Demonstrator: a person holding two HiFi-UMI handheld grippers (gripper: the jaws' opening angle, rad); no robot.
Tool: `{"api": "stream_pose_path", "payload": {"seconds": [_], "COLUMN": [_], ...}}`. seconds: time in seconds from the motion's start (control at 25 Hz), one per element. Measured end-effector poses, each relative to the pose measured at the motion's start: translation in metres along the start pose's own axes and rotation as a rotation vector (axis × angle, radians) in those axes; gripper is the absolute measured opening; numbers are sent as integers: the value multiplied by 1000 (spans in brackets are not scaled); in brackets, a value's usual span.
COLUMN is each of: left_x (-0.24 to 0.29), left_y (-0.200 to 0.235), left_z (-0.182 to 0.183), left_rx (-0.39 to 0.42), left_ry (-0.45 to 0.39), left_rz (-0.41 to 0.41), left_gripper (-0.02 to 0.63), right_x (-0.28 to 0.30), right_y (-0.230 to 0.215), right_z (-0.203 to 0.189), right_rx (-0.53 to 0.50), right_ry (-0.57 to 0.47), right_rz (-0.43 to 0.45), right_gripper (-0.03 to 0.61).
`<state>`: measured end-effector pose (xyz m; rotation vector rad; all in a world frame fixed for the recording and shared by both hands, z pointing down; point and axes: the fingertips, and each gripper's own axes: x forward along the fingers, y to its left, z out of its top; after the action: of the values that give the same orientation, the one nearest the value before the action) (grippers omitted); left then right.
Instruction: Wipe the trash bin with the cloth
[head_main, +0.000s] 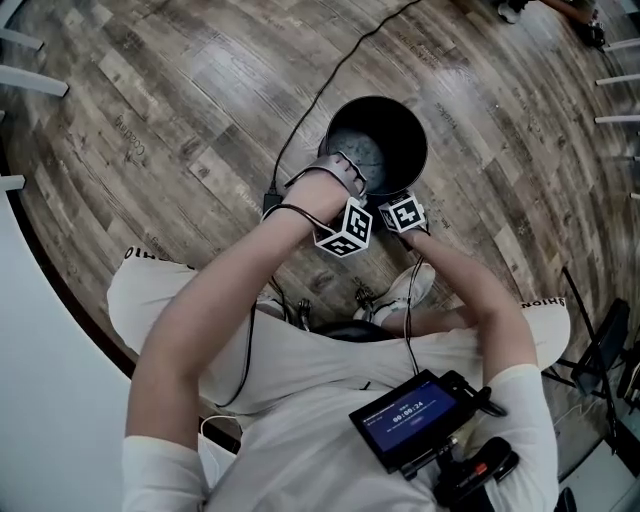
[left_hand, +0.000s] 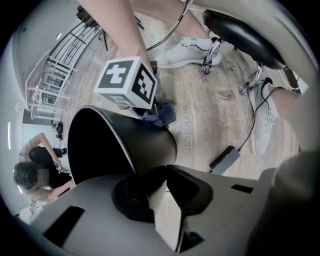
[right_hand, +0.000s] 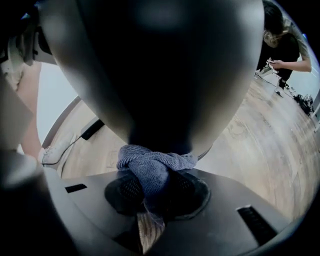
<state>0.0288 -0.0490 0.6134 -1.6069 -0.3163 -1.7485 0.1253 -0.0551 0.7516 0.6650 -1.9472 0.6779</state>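
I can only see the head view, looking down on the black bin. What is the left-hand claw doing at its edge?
Observer: The left gripper is shut on the trash bin, clamping its rim.
Operator: And the other claw, is it holding anything?
Observer: Yes, the right gripper is shut on a bunched blue-grey cloth.
Operator: Is the cloth touching the bin?
Observer: Yes, it presses against the bin's outer wall.

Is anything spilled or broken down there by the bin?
Nothing stands out. The bin looks whole, the left gripper clamps its rim, and the right gripper holds a bunched cloth against its outside. No spill shows on the floor.
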Motion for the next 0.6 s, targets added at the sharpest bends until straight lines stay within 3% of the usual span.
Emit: {"api": "stream_pose_path", "payload": {"seconds": [0.08, 0.28, 0.48, 0.6], "left_x": [1, 0, 5, 5], "left_y": [2, 4, 7, 1], "left_z": [1, 1, 5, -10], "left_rx": [-9, -50, -123, -153], "left_ry": [-7, -14, -46, -14], "left_rz": [2, -11, -30, -34], "left_gripper": [78, 78, 88, 168], "right_x": [12, 21, -6, -39], "right_y": [-10, -15, -3, 17], "right_z": [-4, -13, -8, -2], "right_rx": [18, 177, 142, 109], "right_ry": [13, 61, 87, 70], "right_rz": [-21, -17, 25, 75], "right_gripper": [95, 94, 95, 95]}}
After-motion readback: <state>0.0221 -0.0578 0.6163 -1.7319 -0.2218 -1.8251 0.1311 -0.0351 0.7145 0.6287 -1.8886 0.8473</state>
